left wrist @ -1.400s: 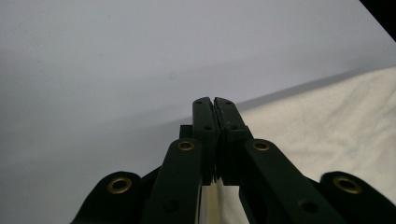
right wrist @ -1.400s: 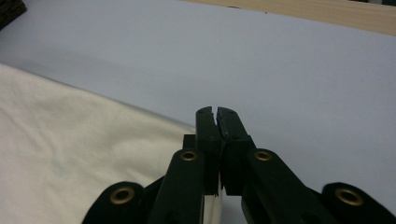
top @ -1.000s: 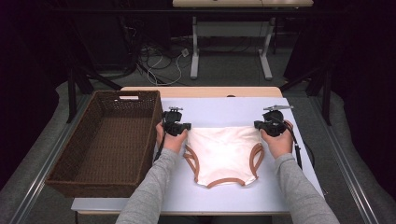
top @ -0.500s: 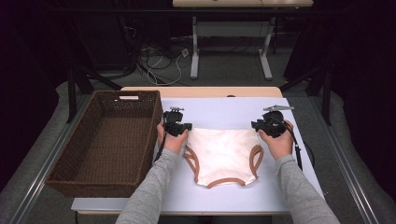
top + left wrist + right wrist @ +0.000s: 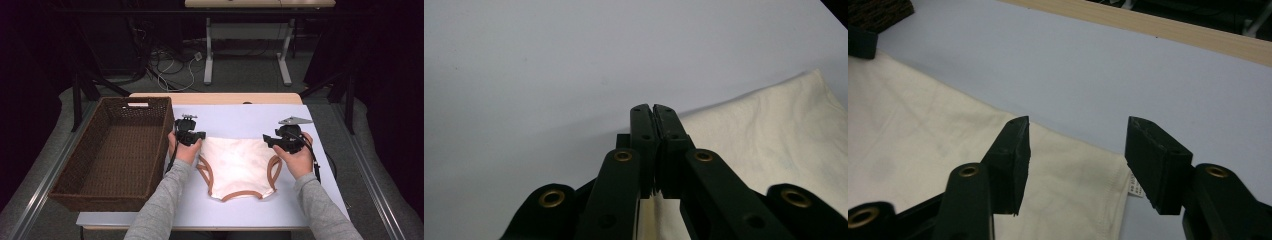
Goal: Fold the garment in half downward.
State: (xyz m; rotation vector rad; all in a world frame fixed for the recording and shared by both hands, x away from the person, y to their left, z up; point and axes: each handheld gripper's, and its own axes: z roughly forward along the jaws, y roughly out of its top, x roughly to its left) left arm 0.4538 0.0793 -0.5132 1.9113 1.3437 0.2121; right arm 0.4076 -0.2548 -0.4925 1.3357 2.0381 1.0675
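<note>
One cream cotton garment with brown trim (image 5: 239,165) lies on my pale counter (image 5: 250,120) beside one brown wicker basket (image 5: 112,150). My left gripper (image 5: 653,111) fingers clamp its corner; my right gripper (image 5: 1076,145) fingers stand apart.

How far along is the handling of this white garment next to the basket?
Early. The white garment lies flat on the table. The left hand-held gripper is shut on its corner; the right hand-held gripper is open over the other. The wicker basket holds nothing.
</note>
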